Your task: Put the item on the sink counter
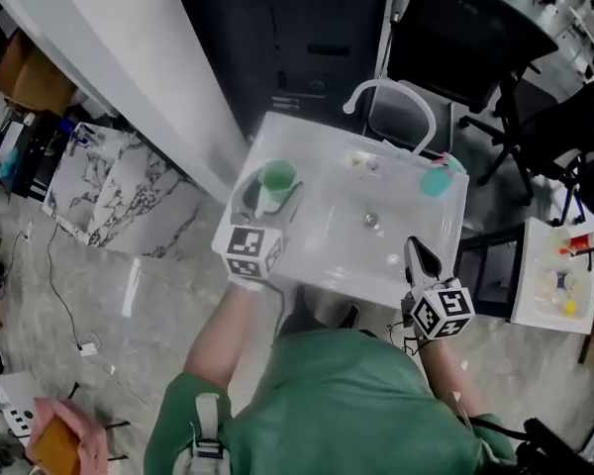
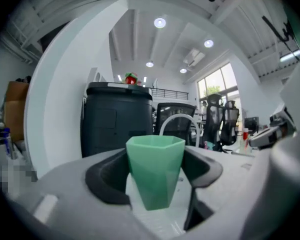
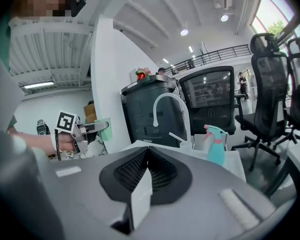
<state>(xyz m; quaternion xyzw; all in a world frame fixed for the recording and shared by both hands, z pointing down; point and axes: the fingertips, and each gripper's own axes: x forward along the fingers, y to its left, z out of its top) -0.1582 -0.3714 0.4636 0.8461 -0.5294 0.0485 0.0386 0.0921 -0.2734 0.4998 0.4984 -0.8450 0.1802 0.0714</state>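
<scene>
Left gripper view shows the left gripper [image 2: 156,176] pinching a green cup [image 2: 155,171]: the two jaws press its sides and the cup stands upright between them, mouth up. White surface shows just below the cup's base, though whether the base touches it I cannot tell. From the head view, this gripper and the cup sit over the left edge of the white sink [image 1: 322,255], towards its back left corner, with the marker cube near the sink's front left corner. The right gripper [image 1: 422,258] is at the sink's front right corner, its jaws pressed together with nothing between them. A white faucet [image 1: 396,92] arches over the sink's back edge, and a teal spray bottle [image 1: 438,179] stands on the back right corner, well apart from the cup. The drain [image 1: 371,221] lies in the middle of the basin. Behind the sink stand a dark cabinet [image 1: 287,38] and, to its right, a black chair [image 1: 465,38].
</scene>
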